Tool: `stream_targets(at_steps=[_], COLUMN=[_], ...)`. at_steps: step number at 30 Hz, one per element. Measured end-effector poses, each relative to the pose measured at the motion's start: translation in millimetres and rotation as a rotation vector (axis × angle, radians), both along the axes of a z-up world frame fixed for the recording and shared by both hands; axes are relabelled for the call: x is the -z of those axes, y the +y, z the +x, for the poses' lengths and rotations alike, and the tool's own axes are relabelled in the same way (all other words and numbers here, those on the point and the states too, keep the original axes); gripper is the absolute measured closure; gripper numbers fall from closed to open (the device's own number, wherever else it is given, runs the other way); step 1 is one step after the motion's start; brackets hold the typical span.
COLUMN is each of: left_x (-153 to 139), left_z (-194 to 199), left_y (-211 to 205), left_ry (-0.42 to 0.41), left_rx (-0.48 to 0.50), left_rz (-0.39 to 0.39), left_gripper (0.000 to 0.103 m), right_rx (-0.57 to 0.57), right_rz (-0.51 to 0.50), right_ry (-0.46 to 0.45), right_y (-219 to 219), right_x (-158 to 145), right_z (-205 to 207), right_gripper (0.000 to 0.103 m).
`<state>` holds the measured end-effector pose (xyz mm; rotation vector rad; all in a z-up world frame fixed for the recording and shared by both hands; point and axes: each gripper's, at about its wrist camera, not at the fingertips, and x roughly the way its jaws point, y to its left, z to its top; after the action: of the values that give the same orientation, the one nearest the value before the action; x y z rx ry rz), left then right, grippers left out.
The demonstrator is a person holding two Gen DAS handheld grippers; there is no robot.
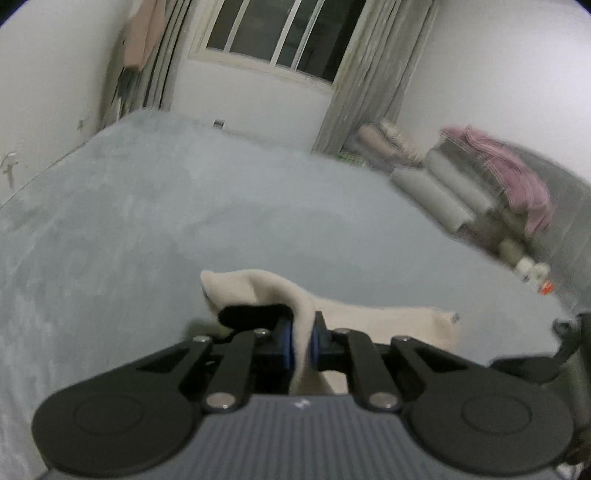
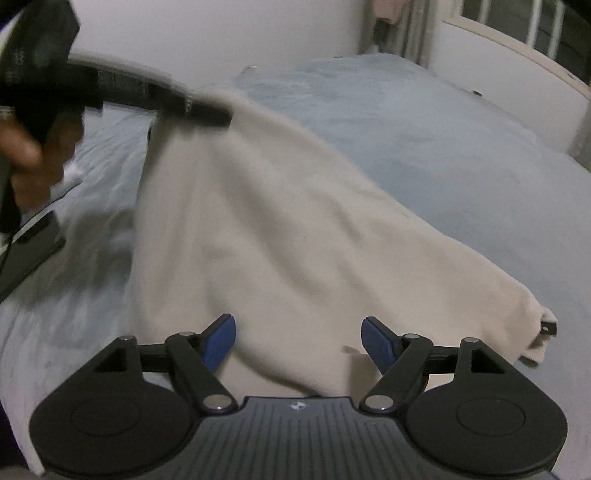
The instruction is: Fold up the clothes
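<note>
Left wrist, left gripper (image 1: 302,341) pinching cream cloth (image 1: 280,291) (lifted)

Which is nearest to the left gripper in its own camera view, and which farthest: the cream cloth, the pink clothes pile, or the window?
1. Cream cloth: pinched in the left gripper, draping right over the grey bed.
2. Pink clothes pile: far right, at the bed's edge.
3. Window: top centre, on the back wall.

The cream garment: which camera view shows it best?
The right wrist view: the cream garment spreads across the frame over the bed, one corner lifted by the left gripper. The left wrist view shows only the pinched fold and a strip behind.
</note>
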<state>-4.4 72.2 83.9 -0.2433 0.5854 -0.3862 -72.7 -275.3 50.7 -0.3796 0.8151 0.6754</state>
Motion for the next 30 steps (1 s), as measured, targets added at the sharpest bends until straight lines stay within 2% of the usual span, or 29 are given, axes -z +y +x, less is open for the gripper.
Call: stream_targets(at_steps=[2,4,6,9,14,16,17,18,21,23,26,27,29,30], left_x=[-11,-23,-34,-55,-89,-104,-112,-120,-150,-167,-184,-187,-188,-188], left_z=[-7,-13,-20,-21,-44,-56,-63,-70,-93,-106,-122,-126,-126,-125], left_y=[3,5,8,18,30,29,31,33,43,56,67,68,64,62], left_ry=[-0.024,-0.047,-0.071,-0.096,-0.172,-0.203,-0.233,-0.268,-0.381,-0.431,-0.497,-0.511,-0.507,-0.500], left_rx=[-0.005,-0.010,-0.015,-0.053,-0.046,-0.039,-0.040,-0.042,-0.063,-0.079,-0.093,-0.099,-0.105,-0.105], left_rz=[-0.008,-0.017,-0.025,-0.069,-0.165,-0.184,-0.189,-0.189,-0.192,-0.240,-0.256,-0.245,-0.220,-0.215], left_gripper=[0.094,0.094,0.094,0.094,0.094,0.094,0.094,0.094,0.094,0.094,0.094,0.094,0.094,0.094], right_rx=[-0.025,-0.031,-0.026,-0.037,-0.064,-0.037,-0.029,-0.022,0.012,0.028,-0.001,-0.010,-0.011,-0.012], right_rz=[0.005,-0.025,-0.088,-0.167,-0.135,-0.138,-0.129,-0.099,0.063,0.146,0.239,0.260,0.272,0.277], right_ry=[-0.002,-0.017,-0.039,-0.042,-0.103,-0.128,-0.140,-0.153,-0.184,-0.221,-0.262,-0.274,-0.290,-0.297], right_y=[9,15,26,32,32,38,42,43,33,24,10,8,10,11], right_x=[4,7,18,32,31,30,27,22,-8,-28,-49,-53,-56,-57], right_z=[0,-4,-3,-5,-15,-13,-6,-5,-4,-8,-19,-23,-27,-29], right_gripper=[0.027,0.021,0.010,0.010,0.010,0.016,0.031,0.051,0.076,0.078,0.065,0.064,0.065,0.076])
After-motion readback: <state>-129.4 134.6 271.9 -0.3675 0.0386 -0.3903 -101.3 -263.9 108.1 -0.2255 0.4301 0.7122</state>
